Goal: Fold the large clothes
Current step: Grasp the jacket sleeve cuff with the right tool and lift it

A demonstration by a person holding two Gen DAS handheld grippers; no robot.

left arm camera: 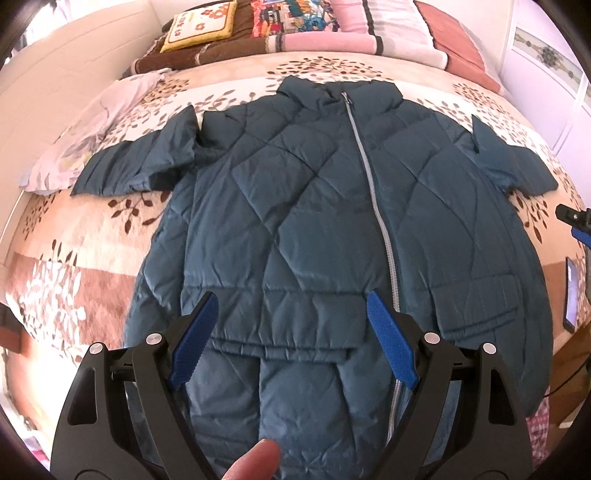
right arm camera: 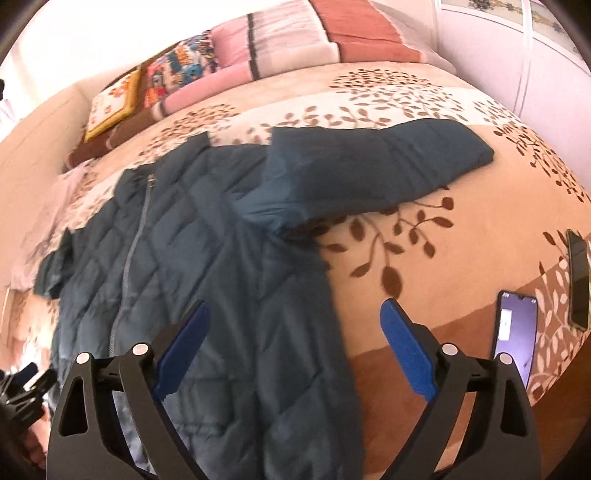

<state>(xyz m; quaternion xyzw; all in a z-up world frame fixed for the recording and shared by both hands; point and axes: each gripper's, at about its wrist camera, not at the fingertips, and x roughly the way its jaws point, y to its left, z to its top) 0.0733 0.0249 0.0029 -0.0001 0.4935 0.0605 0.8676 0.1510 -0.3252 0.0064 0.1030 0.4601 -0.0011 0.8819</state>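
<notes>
Jacket (left arm camera: 295, 221), teal and quilted, lies front up and zipped on the bedspread (left arm camera: 92, 240), collar toward the pillows (left arm camera: 351, 33), both sleeves spread outward. Its hem is turned up in a band across the lower front. The left gripper (left arm camera: 291, 314) hovers over that hem with jaws spread wide, holding nothing. The right gripper (right arm camera: 295, 321) hangs over the jacket's side edge, also spread and empty. Two phones (right arm camera: 515, 332) lie beside the jacket on the bedspread.
</notes>
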